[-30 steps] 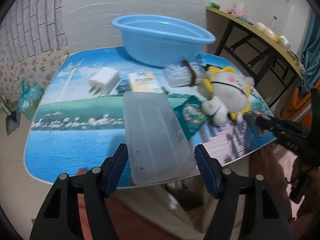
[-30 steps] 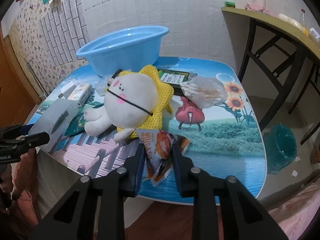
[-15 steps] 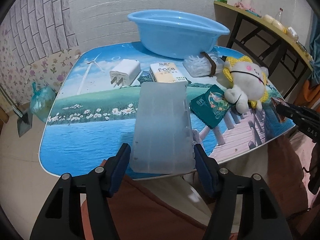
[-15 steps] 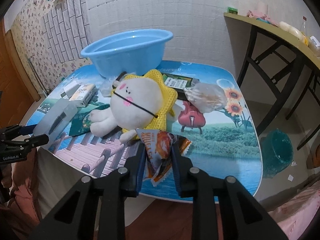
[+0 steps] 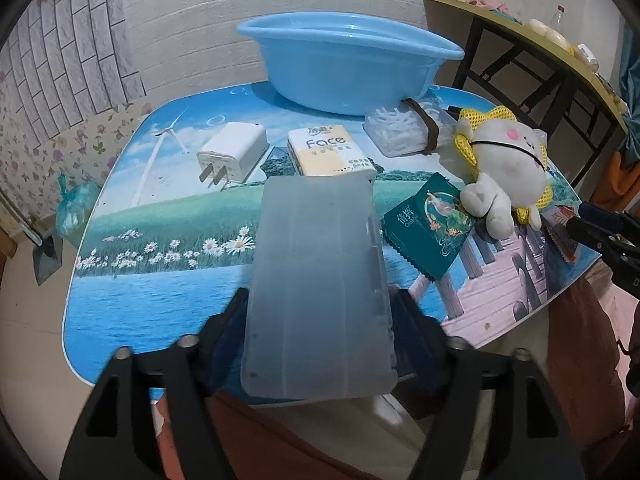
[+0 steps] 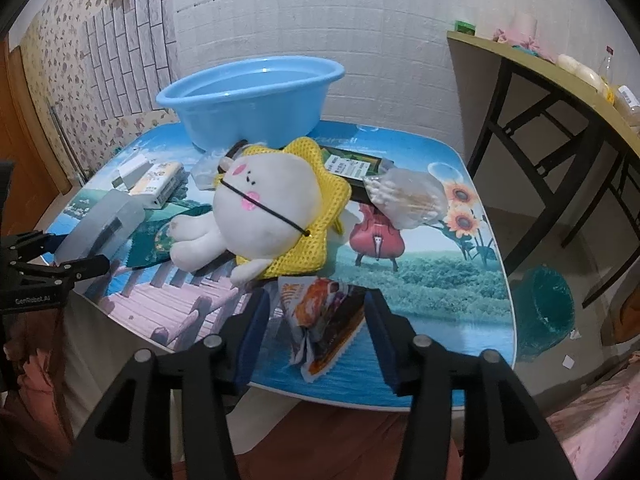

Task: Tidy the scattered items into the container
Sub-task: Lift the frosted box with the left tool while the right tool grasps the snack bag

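Note:
A translucent plastic box [image 5: 320,280] lies flat on the picture-printed table [image 5: 160,300], its near end over the front edge. My left gripper [image 5: 320,332] straddles that end; its jaws are opening and the pads stand off the box. My right gripper [image 6: 318,320] is also opening, with an orange snack packet [image 6: 324,316] lying loose between its fingers near the table edge. The blue basin [image 5: 344,68] stands at the back. In front of it lie a white charger [image 5: 232,156], a tissue pack [image 5: 328,152], a box of swabs [image 5: 404,132], a green sachet [image 5: 432,224] and a white plush [image 6: 268,208].
A clear bag of cotton swabs [image 6: 408,196] and a dark packet [image 6: 352,166] lie behind the plush. A black-framed side table [image 6: 560,92] stands to the right. A teal bin bag [image 6: 544,312] sits on the floor. Brown cloth shows under both grippers.
Both pairs of jaws have widened. The right one has let go of the snack packet, which now lies on the table. The left gripper has sunk a little around the box.

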{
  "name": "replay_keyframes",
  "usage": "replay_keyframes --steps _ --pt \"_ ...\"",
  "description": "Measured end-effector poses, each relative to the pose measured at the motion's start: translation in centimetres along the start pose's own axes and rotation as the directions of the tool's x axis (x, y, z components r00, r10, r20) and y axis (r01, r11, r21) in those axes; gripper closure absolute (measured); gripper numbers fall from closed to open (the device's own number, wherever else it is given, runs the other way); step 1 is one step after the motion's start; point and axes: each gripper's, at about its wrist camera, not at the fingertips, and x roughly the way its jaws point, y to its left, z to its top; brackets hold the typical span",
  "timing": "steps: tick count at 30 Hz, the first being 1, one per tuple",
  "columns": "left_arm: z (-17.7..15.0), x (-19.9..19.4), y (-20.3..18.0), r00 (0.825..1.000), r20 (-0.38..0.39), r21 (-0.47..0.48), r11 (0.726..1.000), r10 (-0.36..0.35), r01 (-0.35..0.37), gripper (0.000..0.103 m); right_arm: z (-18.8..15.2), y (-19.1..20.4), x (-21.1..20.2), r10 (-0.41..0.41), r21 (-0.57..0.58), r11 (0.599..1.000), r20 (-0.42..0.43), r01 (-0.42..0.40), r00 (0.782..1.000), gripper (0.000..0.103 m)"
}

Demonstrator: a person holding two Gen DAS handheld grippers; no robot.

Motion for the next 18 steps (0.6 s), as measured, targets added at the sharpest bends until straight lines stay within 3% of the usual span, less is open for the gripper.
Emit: replay_keyframes --steps 6,10,18 --pt "-0.1 0.6 0.3 1.000 -0.006 -0.016 1.000 0.001 -0.001 0.000 -0.2 -0.6 0.6 0.004 0.037 0.999 -0.017 -0.003 1.000 0.050" --pt "0.0 0.9 0.2 0.999 -0.006 0.007 0.999 0.039 -0.039 0.000 -0.4 -1.1 1.1 0.022 0.068 0.997 -0.034 -0.020 0.999 0.049" --pt "-0.2 0.7 0.2 0.999 0.023 0.009 1.000 0.028 -0.028 0.000 -0.7 -1.2 2.2 0.031 0.092 0.995 -0.066 -0.025 0.997 0.049"
